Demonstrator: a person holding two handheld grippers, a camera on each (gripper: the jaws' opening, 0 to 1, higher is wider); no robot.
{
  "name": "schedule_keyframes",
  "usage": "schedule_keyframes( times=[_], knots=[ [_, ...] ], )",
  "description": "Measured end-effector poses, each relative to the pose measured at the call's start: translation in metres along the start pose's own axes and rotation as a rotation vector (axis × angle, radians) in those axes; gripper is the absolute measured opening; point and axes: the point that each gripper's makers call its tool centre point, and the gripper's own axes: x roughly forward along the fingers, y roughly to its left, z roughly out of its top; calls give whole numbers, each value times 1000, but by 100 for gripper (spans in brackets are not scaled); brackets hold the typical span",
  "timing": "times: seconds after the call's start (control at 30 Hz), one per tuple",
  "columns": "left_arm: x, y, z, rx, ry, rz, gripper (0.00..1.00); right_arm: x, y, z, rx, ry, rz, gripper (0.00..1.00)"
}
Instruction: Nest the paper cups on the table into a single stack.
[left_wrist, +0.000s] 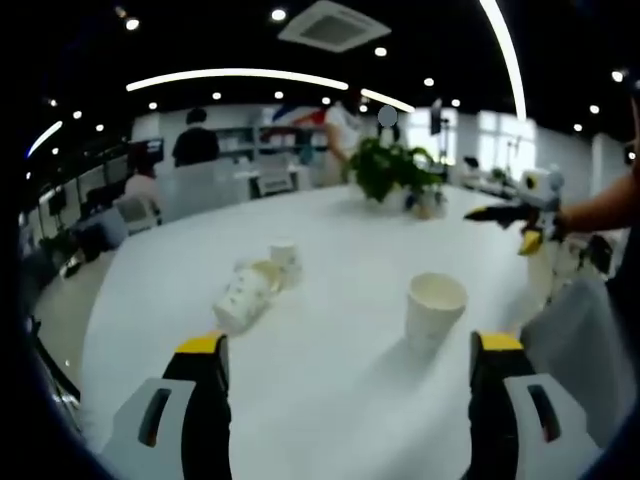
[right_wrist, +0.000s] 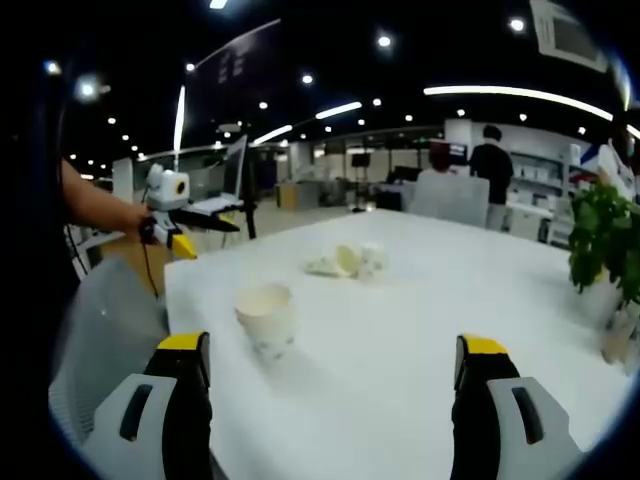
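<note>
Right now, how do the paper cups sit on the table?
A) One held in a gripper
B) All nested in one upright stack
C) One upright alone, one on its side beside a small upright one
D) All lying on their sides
C: the lone upright cup stands apart, while the tipped cup lies on its side beside the small upright cup on the white table; both grippers are open and hold nothing.

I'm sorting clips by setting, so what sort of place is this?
Most likely an open-plan office: a large white table with paper cups, a potted plant, shelves and chairs behind, long ceiling strip lights, and people at the far end.
</note>
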Motion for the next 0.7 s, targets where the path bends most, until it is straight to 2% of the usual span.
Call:
schedule_keyframes(
  times=[0.37,0.7],
  knots=[
    [0,0,0,-12,4,6,98,2,0,0,0,4,3,100],
    [6,16,5,-4,50,8,98,3,0,-1,8,1,5,100]
  ],
)
